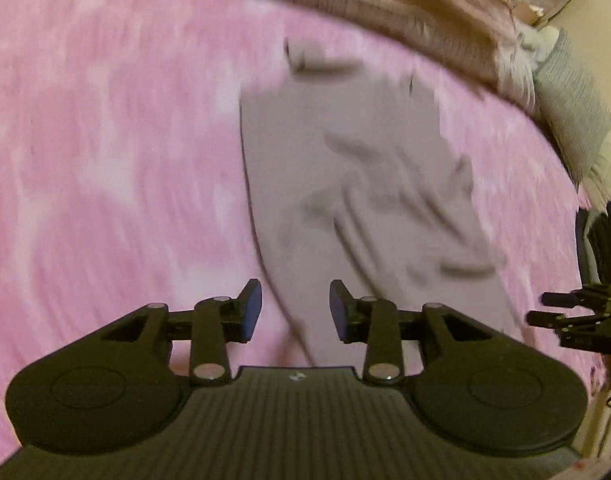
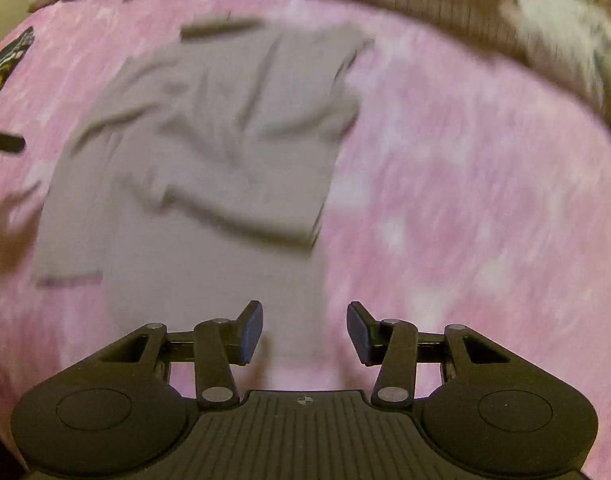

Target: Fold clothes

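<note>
A grey garment lies spread on a pink mottled bedspread, partly folded over itself with wrinkles on its right half. My left gripper stands open above the garment's near left edge, nothing between its fingers. In the right wrist view the same grey garment shows a folded flap across its middle. My right gripper is open over the garment's near right corner, holding nothing. Both views are motion-blurred. The right gripper also shows at the left wrist view's right edge.
A beige ribbed blanket lies bunched along the far edge of the bed. A striped cloth sits at the far right. A patterned dark item lies at the left edge. The pink bedspread stretches right of the garment.
</note>
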Demonstrator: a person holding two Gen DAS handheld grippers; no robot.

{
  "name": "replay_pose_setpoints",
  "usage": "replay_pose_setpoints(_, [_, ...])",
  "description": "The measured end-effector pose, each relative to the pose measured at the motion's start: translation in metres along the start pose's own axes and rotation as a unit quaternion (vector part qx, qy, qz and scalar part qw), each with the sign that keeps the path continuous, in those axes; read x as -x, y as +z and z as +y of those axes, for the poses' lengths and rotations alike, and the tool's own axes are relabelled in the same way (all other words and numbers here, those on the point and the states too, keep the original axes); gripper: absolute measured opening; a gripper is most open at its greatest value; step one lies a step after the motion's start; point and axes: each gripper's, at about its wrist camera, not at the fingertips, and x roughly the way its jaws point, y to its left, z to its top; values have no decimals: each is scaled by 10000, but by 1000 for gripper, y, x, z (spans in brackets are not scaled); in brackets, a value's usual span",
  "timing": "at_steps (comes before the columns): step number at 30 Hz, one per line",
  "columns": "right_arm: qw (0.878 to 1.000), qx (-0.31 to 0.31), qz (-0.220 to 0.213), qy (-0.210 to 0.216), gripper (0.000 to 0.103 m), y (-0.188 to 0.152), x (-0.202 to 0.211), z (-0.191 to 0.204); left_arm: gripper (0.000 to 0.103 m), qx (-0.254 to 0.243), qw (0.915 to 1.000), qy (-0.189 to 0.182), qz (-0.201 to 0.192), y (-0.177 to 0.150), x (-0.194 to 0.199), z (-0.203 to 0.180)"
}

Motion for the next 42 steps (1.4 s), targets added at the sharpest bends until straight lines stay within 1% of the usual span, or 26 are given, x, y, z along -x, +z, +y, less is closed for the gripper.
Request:
replay_pose_setpoints(2, [9999,-104,74,109,44,-19,-9,-1,34,74,9998,8,204,-27,-13,-6])
replay_pose_setpoints(5, [9994,-291,-1,198,44,-40,-21,-7,34,182,9988,-100,453,-54,-31,-17])
replay_pose_setpoints(7, [9987,-414,-128,260,44,-47,-26,-13,35,78,9994,0,331,-63,-31,-27])
replay_pose_setpoints(8, [9981,-494,-217,313,44,-49,-27,-17,30,54,9995,41,301,-65,-31,-28])
replay_pose_setpoints(9, [9971,-576,-322,370,44,-50,-26,-21,21,64,9995,70,296,-65,-30,-29])
replay_pose_setpoints(10, [9963,-638,-425,383,44,-50,-24,-25,0,79,9995,38,319,-63,-28,-30])
replay_pose_setpoints(11, [9958,-679,-499,369,44,-45,-28,-26,0,75,9995,19,317,-61,-27,-31])
replay_pose_setpoints(13, [9935,-861,-648,364,44,-39,-31,-35,0,-98,9997,30,234,-59,-19,-33])
replay_pose_setpoints(15, [9918,-1023,-670,372,43,-36,-37,-45,0,-262,9996,34,122,-55,-8,-33])
replay_pose_setpoints(16, [9914,-1061,-614,450,38,-35,-39,-48,0,-318,9994,45,86,-54,-2,-32])
replay_pose_setpoints(17, [9913,-1062,-571,522,11,-33,-42,-50,0,-369,9993,76,57,-52,3,-33])
replay_pose_setpoints(18, [9920,-1012,-547,523,0,-32,-40,-51,0,-423,9990,111,27,-51,11,-31])
replay_pose_setpoints(20, [9924,-950,-546,554,0,-31,-25,-53,0,-518,9985,184,-26,-49,30,-28])
replay_pose_setpoints(23, [9927,-946,-599,453,0,-43,15,-56,0,-697,9969,349,-49,-56,71,-20])
replay_pose_setpoints(26, [9901,-1193,-493,551,0,-73,53,-58,0,-845,9955,408,104,-73,100,-18])
replay_pose_setpoints(29, [9900,-1248,-279,596,0,-108,73,-46,0,-872,9946,408,380,-98,110,-22])
replay_pose_setpoints(32, [9876,-1428,33,656,0,-141,70,-32,0,-811,9934,437,684,-127,103,-21])
replay_pose_setpoints(36, [9868,-1456,309,645,0,-169,54,-18,0,-689,9914,525,978,-159,83,-13])
replay_pose_setpoints(38, [9869,-1418,430,633,0,-175,45,-16,0,-643,9904,577,1075,-167,77,-9])
replay_pose_setpoints(40, [9872,-1392,566,534,0,-176,41,-17,0,-518,9888,625,1255,-171,76,-3])
replay_pose_setpoints(41, [9876,-1363,627,457,0,-175,41,-19,0,-553,9877,691,1291,-173,78,1])
replay_pose_setpoints(42, [9883,-1326,647,378,5,-173,44,-21,1,-613,9868,757,1296,-173,81,2])
